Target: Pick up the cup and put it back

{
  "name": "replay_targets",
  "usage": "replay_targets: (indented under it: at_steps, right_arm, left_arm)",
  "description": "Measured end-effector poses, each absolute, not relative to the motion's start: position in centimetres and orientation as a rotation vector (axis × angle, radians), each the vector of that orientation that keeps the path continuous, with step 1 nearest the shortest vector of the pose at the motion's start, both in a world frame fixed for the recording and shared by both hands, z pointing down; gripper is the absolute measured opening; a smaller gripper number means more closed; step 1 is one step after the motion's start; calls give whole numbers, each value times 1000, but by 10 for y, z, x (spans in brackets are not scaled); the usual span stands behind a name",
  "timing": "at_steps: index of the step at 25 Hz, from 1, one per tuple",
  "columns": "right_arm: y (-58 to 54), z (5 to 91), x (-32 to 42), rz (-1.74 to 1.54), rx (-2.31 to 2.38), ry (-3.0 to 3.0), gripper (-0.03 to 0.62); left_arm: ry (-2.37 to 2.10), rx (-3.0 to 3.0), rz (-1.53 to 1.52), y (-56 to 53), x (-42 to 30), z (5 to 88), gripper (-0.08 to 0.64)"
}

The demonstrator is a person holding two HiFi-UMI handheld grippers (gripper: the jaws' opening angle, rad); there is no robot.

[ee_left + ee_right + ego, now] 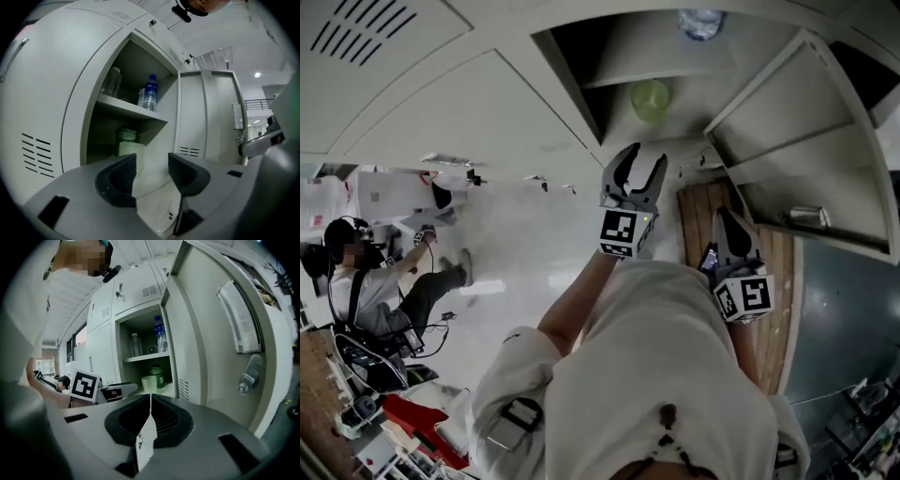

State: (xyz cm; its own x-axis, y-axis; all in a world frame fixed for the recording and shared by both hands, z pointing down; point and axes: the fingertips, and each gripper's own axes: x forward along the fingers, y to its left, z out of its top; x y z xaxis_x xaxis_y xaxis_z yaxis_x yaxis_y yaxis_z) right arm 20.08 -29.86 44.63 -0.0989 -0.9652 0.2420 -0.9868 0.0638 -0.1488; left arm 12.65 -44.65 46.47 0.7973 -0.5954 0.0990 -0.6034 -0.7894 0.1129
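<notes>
A pale green cup (651, 99) stands at the front of the lower compartment of an open locker (581, 84). In the left gripper view the cup (130, 149) shows just beyond the left jaw, apart from it. My left gripper (639, 155) is held out toward that compartment, open, with nothing between its jaws (152, 168). My right gripper (724, 216) hangs back to the right, close to my body, shut and empty (150, 401). From the right gripper view the cup (149, 383) stands past the left gripper (117, 390).
A dark green jar (157, 372) stands behind the cup. On the shelf above are a blue-capped water bottle (150, 92) and a clear bottle (112, 82). The locker door (220, 333) stands swung open at the right, with its latch (248, 376). A person (366, 272) sits far left.
</notes>
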Motion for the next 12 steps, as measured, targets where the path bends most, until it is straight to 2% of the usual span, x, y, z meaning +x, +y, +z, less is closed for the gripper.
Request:
replay_targets:
  at_steps: [6,12]
  right_arm:
    - [-308,452,212,452,2152,-2143,26]
    - [-321,453,218,456,2217,-2096,26]
  left_arm:
    - [-1045,2851,145,-491,142,469,327]
    - [-1136,2851,131,-517,151,471,377]
